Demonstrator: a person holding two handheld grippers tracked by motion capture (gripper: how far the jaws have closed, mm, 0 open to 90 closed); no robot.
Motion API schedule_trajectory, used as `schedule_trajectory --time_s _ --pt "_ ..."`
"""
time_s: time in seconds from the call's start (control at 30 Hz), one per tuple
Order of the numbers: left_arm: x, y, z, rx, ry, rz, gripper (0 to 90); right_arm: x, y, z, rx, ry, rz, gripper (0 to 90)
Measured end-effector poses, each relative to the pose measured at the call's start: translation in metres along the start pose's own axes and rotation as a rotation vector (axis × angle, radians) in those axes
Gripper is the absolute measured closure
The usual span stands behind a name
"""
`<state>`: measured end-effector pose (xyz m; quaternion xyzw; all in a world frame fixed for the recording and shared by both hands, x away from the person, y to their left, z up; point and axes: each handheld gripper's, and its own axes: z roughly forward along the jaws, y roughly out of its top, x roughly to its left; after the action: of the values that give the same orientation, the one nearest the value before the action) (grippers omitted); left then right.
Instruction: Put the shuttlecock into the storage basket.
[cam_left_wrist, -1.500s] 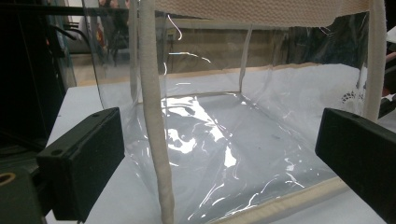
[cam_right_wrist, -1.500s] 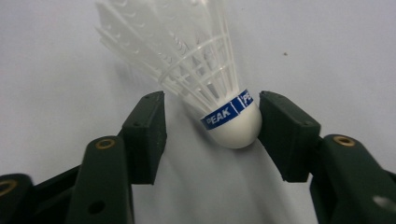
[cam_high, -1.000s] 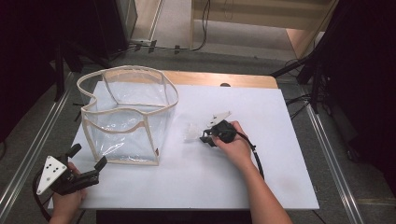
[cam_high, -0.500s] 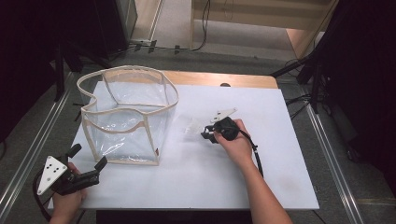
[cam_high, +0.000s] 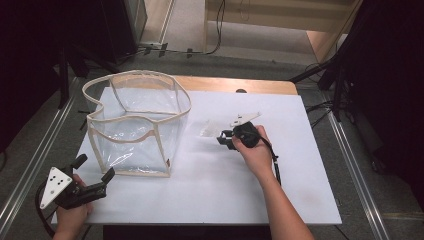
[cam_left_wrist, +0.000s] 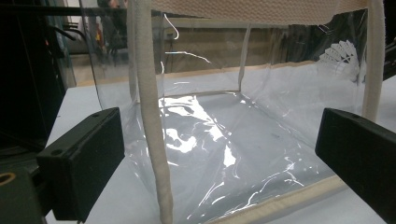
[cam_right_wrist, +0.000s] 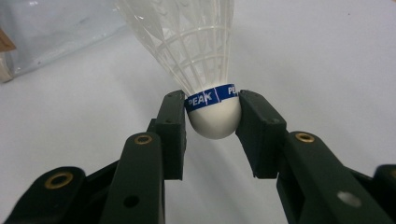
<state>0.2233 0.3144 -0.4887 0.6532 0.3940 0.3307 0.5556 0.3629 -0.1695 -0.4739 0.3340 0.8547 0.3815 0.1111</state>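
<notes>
The right gripper (cam_right_wrist: 212, 116) was clamped on the shuttlecock (cam_right_wrist: 210, 100) by its cork, feathers pointing away toward the clear bag (cam_high: 137, 125), which stood open-topped just to that hand's left, nearer it than the left gripper (cam_high: 92, 175), whose jaws stood apart facing the bag's wall; the white surface (cam_high: 300, 165) lay on a wooden table, dark curtains around

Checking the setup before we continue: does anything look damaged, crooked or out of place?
Only the clear bag looks a bit off: its cream-trimmed rim sags and bends unevenly instead of standing square. The shuttlecock looks intact, clamped by its white cork in the right gripper. Nothing is spilled on the white table.
</notes>
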Motion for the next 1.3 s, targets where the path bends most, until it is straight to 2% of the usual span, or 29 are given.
schedule_trajectory --time_s 0.63,0.87,1.3 --pt "0.0 0.0 0.0 0.0 -0.001 0.0 2.1 0.002 0.012 -0.015 -0.049 -0.022 0.035 61.2" --pt "0.0 0.0 0.0 0.0 -0.001 0.0 2.1 0.003 0.015 -0.021 -0.073 -0.043 0.041 61.2" --pt "0.0 0.0 0.0 0.001 -0.002 0.004 2.1 0.004 0.023 -0.032 -0.106 -0.052 0.042 61.2"
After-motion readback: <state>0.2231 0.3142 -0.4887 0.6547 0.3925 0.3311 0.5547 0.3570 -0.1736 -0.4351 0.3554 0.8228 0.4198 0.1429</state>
